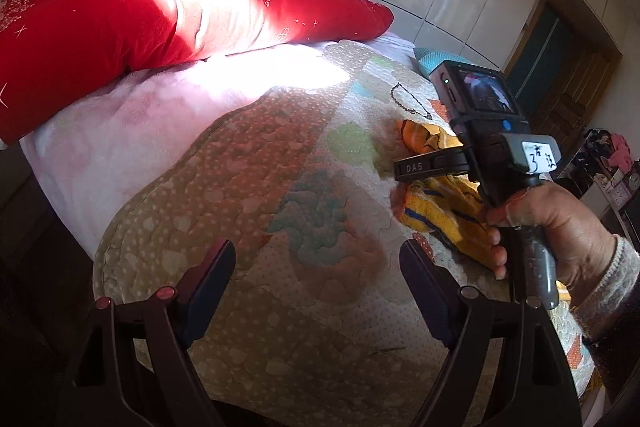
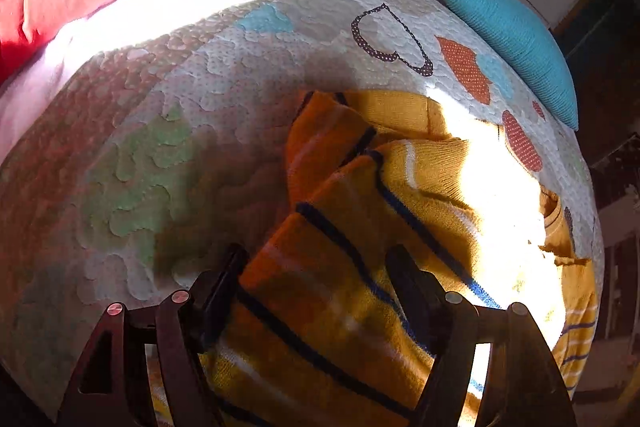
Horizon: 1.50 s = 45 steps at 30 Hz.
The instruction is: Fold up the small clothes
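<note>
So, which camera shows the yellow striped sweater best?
The right wrist view: the yellow striped sweater fills the lower middle, stripes and folds clear, though sunlight washes out a patch. The left wrist view shows only parts behind the right gripper.

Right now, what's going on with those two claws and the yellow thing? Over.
Left gripper open over bare quilt. Right gripper open, jaws astride the sweater, which lies crumpled. Nothing in the way.

The right tongs (image 2: 316,279) stand parted over a crumpled yellow striped sweater (image 2: 360,227) on the quilt (image 2: 180,87).
</note>
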### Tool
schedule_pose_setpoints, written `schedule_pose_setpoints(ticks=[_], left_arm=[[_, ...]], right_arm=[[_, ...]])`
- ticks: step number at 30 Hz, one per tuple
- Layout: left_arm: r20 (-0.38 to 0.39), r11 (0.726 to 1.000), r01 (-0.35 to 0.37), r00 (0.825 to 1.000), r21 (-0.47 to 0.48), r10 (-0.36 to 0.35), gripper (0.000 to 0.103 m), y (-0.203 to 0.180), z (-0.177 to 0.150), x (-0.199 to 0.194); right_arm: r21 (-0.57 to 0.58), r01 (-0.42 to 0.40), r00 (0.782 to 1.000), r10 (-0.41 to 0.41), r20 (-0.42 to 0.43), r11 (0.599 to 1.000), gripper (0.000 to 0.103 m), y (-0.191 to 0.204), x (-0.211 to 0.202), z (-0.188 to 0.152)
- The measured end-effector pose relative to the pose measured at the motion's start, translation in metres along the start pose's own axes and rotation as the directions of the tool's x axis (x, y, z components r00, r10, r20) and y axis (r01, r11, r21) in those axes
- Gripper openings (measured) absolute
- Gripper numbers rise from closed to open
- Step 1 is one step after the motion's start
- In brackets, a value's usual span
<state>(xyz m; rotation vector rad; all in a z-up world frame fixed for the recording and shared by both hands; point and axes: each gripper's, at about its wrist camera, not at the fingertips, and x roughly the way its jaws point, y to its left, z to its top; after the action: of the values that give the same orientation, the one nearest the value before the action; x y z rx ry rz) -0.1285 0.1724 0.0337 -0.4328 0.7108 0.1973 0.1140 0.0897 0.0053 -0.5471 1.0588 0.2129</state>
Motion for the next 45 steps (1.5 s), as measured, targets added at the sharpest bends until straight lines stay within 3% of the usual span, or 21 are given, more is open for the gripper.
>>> schedule_pose_setpoints(ticks=[1, 2, 4, 7, 12, 15, 18, 23, 26, 28, 31, 33, 36, 39, 41, 43, 45], left_arm=[[0.0, 1.0, -0.006, 1.0, -0.001, 0.006, 0.083, 0.0, 0.0, -0.001], [0.001, 1.0, -0.014, 1.0, 0.0, 0.014, 0.083, 0.0, 0.0, -0.002], [0.0, 0.999, -0.032, 1.0, 0.004, 0.032, 0.083, -0.003, 0.001, -0.004], [-0.005, 0.999, -0.037, 0.999, 0.011, 0.037, 0.083, -0.01, 0.004, -0.005], [-0.019, 0.997, -0.04, 0.999, 0.058, 0.041, 0.083, -0.036, 0.009, -0.004], [-0.024, 0.995, -0.028, 0.999, 0.1, 0.03, 0.083, -0.06, 0.009, -0.004], [-0.042, 0.988, 0.001, 0.999, 0.152, 0.005, 0.083, -0.087, 0.006, 0.0], [-0.098, 0.967, 0.073, 0.994, 0.246, -0.05, 0.083, -0.134, -0.002, 0.013], [-0.121, 0.947, 0.119, 0.989, 0.298, -0.086, 0.083, -0.16, -0.008, 0.017], [-0.123, 0.931, 0.134, 0.988, 0.339, -0.097, 0.083, -0.175, -0.009, 0.016], [-0.115, 0.91, 0.145, 0.987, 0.388, -0.108, 0.083, -0.192, -0.009, 0.012], [-0.112, 0.902, 0.143, 0.988, 0.406, -0.107, 0.083, -0.2, -0.007, 0.012], [-0.12, 0.896, 0.157, 0.986, 0.416, -0.117, 0.083, -0.212, -0.007, 0.015], [-0.127, 0.878, 0.198, 0.979, 0.435, -0.158, 0.083, -0.232, -0.005, 0.02], [-0.139, 0.861, 0.221, 0.974, 0.457, -0.176, 0.083, -0.249, -0.001, 0.029], [-0.155, 0.853, 0.229, 0.972, 0.469, -0.176, 0.083, -0.264, 0.004, 0.04], [-0.175, 0.849, 0.244, 0.968, 0.469, -0.182, 0.083, -0.277, 0.008, 0.048]], right_arm=[[-0.008, 0.02, 1.0, -0.02, 0.022, 1.0, 0.047, 0.002, -0.002, 0.0], [0.0, 0.035, 0.999, -0.035, 0.027, 0.999, 0.035, 0.001, -0.005, -0.001], [-0.001, 0.03, 0.999, -0.03, 0.039, 1.0, 0.026, -0.003, -0.01, -0.004], [0.045, -0.083, 0.993, 0.078, 0.092, 0.996, 0.022, -0.03, -0.027, -0.011], [0.251, -0.278, 0.947, 0.221, 0.234, 0.927, 0.021, -0.131, -0.072, -0.031], [0.359, -0.331, 0.923, 0.222, 0.314, 0.873, 0.021, -0.204, -0.088, -0.064], [0.476, -0.35, 0.916, 0.189, 0.353, 0.807, 0.021, -0.273, -0.089, -0.117], [0.65, -0.316, 0.939, 0.132, 0.317, 0.691, 0.021, -0.351, -0.053, -0.213], [0.681, -0.351, 0.933, 0.179, 0.312, 0.643, 0.028, -0.369, -0.028, -0.252], [0.702, -0.375, 0.922, 0.167, 0.348, 0.606, 0.049, -0.378, -0.034, -0.27], [0.724, -0.346, 0.923, 0.079, 0.377, 0.596, 0.05, -0.392, -0.067, -0.283], [0.709, -0.376, 0.903, 0.064, 0.425, 0.596, 0.05, -0.397, -0.091, -0.285], [0.648, -0.447, 0.858, 0.091, 0.506, 0.617, 0.041, -0.391, -0.12, -0.277], [0.579, -0.475, 0.834, 0.13, 0.536, 0.662, 0.03, -0.372, -0.133, -0.262], [0.577, -0.476, 0.843, 0.157, 0.515, 0.663, 0.02, -0.363, -0.123, -0.255], [0.615, -0.474, 0.864, 0.201, 0.461, 0.63, 0.012, -0.359, -0.1, -0.26], [0.663, -0.463, 0.882, 0.234, 0.408, 0.589, 0.01, -0.355, -0.078, -0.278]])
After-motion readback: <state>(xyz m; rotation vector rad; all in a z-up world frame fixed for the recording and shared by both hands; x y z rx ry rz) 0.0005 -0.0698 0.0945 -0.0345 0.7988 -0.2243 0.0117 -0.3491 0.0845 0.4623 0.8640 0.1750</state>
